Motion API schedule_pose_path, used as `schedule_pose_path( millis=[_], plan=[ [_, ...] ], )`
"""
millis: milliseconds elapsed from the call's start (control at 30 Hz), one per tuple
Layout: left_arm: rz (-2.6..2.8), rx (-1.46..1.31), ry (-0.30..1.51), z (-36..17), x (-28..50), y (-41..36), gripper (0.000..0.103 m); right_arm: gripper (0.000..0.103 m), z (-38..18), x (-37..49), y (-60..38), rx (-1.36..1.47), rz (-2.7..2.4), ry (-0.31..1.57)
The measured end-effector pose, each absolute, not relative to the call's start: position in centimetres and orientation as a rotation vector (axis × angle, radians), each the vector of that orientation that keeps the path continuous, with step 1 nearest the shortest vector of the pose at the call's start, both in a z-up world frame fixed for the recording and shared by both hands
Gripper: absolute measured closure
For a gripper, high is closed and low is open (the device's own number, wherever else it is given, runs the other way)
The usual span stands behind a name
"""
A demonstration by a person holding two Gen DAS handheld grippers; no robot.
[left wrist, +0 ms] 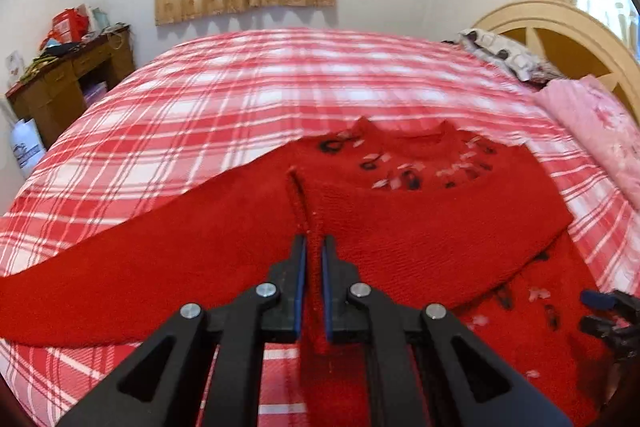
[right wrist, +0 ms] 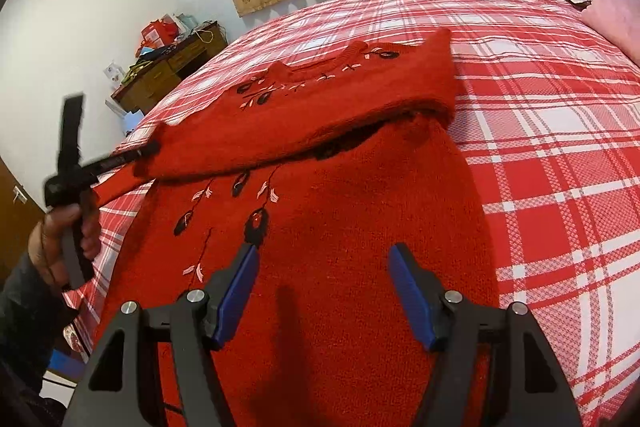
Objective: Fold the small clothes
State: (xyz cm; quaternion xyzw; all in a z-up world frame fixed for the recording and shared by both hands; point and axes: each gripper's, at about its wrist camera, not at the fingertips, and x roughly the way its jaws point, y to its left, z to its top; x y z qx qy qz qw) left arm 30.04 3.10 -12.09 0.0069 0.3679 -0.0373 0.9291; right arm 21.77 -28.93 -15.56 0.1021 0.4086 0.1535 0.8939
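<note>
A plaid-covered bed carries one red sweater. Nearest, the left gripper is clamped on a sleeve ridge; the right gripper hovers with fingers apart over the body. The thin pinch could slip, undoing the fold. Beyond: two pillows, one cluttered desk.

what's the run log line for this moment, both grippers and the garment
left gripper: shut on pinched ridge of red knitted sweater | right gripper: open above sweater body | sweater: top part folded over, on red-and-white checked bedspread
</note>
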Motion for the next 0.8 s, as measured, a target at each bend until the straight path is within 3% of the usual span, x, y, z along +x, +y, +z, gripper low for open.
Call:
schedule_pose_path(
  millis=[133,267,400,433,533,567,633,667,700,800],
  plan=[
    [-0.01,0.0,0.836,-15.7,31.4,4.3,0.095,0.035,-12.7,22.2,-30.2,0.158,0.221,0.801],
    [-0.04,-0.012,0.806,-16.4,31.1,4.0,0.095,0.036,-12.0,26.8,-32.0,0.099,0.064,0.855],
    [-0.029,0.023,0.798,-16.3,31.1,3.2,0.092,0.06,-14.0,31.4,-31.1,0.047,0.057,0.94],
    [-0.023,0.02,0.791,-16.2,31.1,3.1,0.089,0.07,-14.6,32.0,-30.7,0.034,0.066,0.945],
    [-0.022,0.008,0.788,-16.1,30.9,2.9,0.071,0.082,-15.0,32.5,-31.6,0.106,0.065,0.911],
    [-0.017,0.008,0.785,-16.1,30.8,2.9,0.064,0.1,-15.2,32.5,-32.2,0.102,0.021,0.915],
    [-0.008,0.01,0.774,-15.9,30.5,2.9,0.043,0.1,-15.3,31.8,-33.1,0.114,-0.051,0.928],
    [-0.002,0.002,0.768,-15.8,30.3,3.1,0.028,0.1,-15.4,31.5,-33.7,0.123,-0.066,0.935],
    [0.006,-0.01,0.756,-15.6,30.1,3.4,0.021,0.1,-15.5,31.2,-33.8,0.104,-0.075,0.937],
    [0.009,-0.009,0.751,-15.5,29.9,3.7,0.018,0.1,-15.4,31.0,-33.5,0.099,-0.097,0.941]
  ],
)
